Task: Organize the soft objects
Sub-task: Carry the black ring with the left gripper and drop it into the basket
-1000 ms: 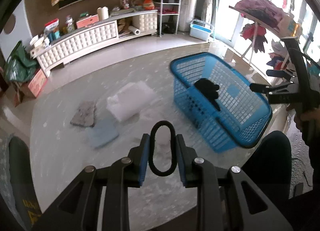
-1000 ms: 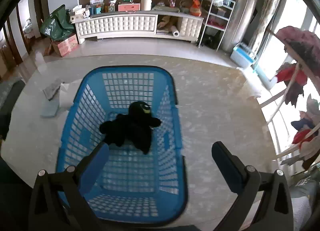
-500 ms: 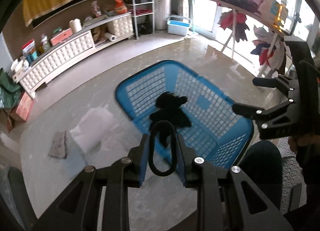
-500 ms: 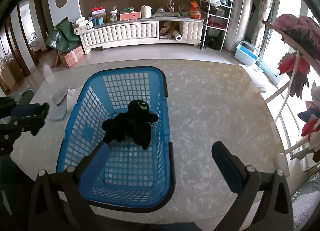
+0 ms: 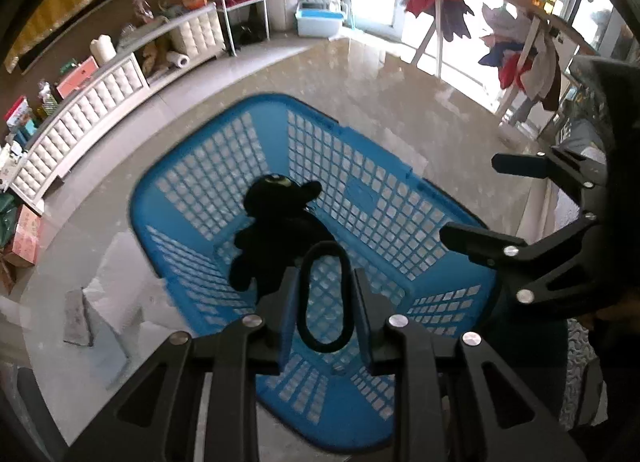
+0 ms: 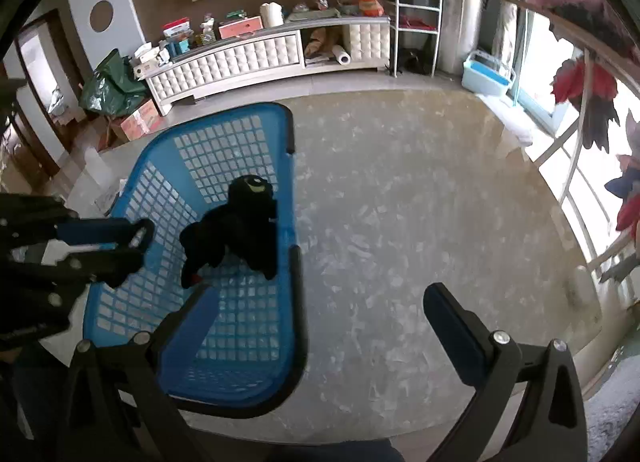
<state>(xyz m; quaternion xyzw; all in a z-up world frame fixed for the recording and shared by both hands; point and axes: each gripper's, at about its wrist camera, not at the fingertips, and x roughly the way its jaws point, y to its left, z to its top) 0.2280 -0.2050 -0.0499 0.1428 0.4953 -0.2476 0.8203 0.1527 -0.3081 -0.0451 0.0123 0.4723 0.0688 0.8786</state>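
A blue plastic basket [image 5: 224, 165] stands on the round marble table, also in the right wrist view [image 6: 256, 117]. A black plush toy [image 5: 280, 221] lies inside it [image 6: 236, 229]. My left gripper [image 5: 322, 306] is shut on a black loop band [image 5: 322, 344] and hangs over the basket's near end; it shows at the left of the right wrist view [image 6: 136, 246]. My right gripper [image 6: 320, 326] is open and empty, its left finger over the basket's near rim; it shows at the right of the left wrist view [image 5: 472, 201].
A white pillow [image 5: 116, 282] and a grey cloth [image 5: 78, 318] lie on the table left of the basket. A white cabinet [image 6: 248, 61] lines the far wall. A drying rack with clothes [image 5: 520, 45] stands at the right by the windows.
My left gripper has swung right from the cloths to above the basket, still holding the loop. My right gripper has shifted right, so the basket now sits at its left.
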